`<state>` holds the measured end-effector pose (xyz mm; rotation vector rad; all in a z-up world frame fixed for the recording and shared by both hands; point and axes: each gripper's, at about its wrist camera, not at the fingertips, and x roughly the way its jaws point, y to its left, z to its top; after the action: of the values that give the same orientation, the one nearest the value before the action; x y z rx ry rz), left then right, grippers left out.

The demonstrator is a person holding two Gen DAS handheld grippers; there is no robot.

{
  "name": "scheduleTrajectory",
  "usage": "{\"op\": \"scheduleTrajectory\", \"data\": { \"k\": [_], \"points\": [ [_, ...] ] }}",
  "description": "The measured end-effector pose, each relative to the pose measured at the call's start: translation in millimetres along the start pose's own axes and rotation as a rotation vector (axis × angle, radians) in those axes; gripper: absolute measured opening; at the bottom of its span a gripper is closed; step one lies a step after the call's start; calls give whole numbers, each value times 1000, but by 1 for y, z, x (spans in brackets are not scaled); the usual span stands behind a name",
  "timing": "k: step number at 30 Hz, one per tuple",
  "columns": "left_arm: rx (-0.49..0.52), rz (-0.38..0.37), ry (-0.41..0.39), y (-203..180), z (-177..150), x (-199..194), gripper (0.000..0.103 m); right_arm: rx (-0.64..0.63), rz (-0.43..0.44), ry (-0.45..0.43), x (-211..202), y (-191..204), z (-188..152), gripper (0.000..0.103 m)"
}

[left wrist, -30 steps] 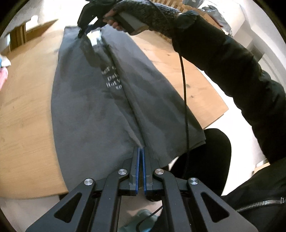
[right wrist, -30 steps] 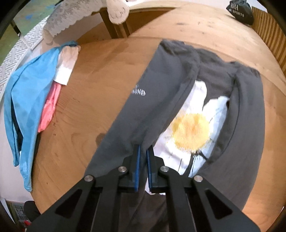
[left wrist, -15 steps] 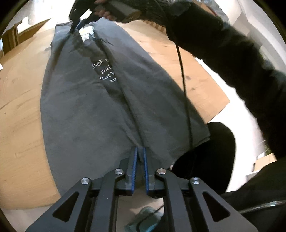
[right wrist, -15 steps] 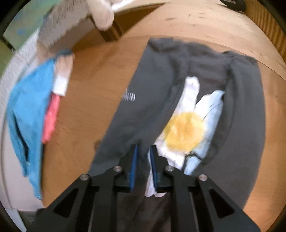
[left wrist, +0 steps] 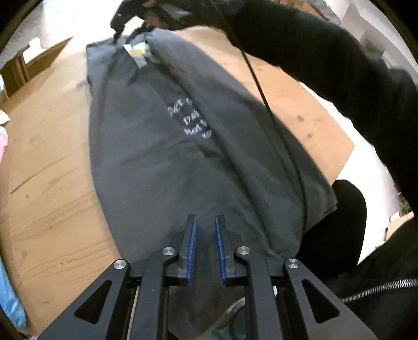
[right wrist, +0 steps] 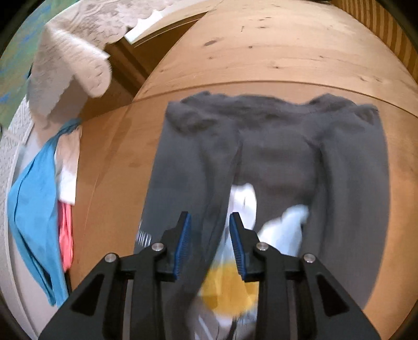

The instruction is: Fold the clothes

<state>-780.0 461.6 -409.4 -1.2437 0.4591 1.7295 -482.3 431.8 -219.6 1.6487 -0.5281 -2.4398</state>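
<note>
I'm letting both claws, left gripper and right gripper, part to narrow gaps; the limp, light shirt lies mid-frame, best pinched at hems.

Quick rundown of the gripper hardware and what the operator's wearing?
Both the left gripper and right gripper have black angular linkage arms, silver pivot bolts and blue ribbed pads. A black cable runs down from the right one. The operator wears a knit glove and black sleeve.
</note>
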Motion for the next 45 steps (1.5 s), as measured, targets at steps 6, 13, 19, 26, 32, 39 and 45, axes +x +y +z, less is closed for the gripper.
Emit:
{"op": "scheduleTrajectory", "data": {
  "k": [6, 13, 19, 26, 32, 39, 45],
  "points": [
    [-20, -64, 2, 8, -4, -5, 13, -51, 4, 19, 14, 1, 8, 27],
    [-17, -79, -5, 10, -10, -9, 13, -101, -59, -73, 1, -1, 19, 5],
    [-11, -78, -8, 11, -16, -15, 13, -63, -117, -77, -7, -3, 14, 33],
    [-48, -104, -4, 27, -4, -6, 13, -238, -36, -55, -41, 43, -11, 32],
    [-206, -77, -99, 67, -4, -44, 36, -322, -70, 70, -16, 81, -32, 33],
    [-302, -67, -29, 94, -9, -34, 43, -440, -218, 174, 28, 131, -32, 33],
    [-248, -74, -30, 90, -8, -27, 19, -454, -355, 237, 50, 142, -32, 33]
  ]
}}
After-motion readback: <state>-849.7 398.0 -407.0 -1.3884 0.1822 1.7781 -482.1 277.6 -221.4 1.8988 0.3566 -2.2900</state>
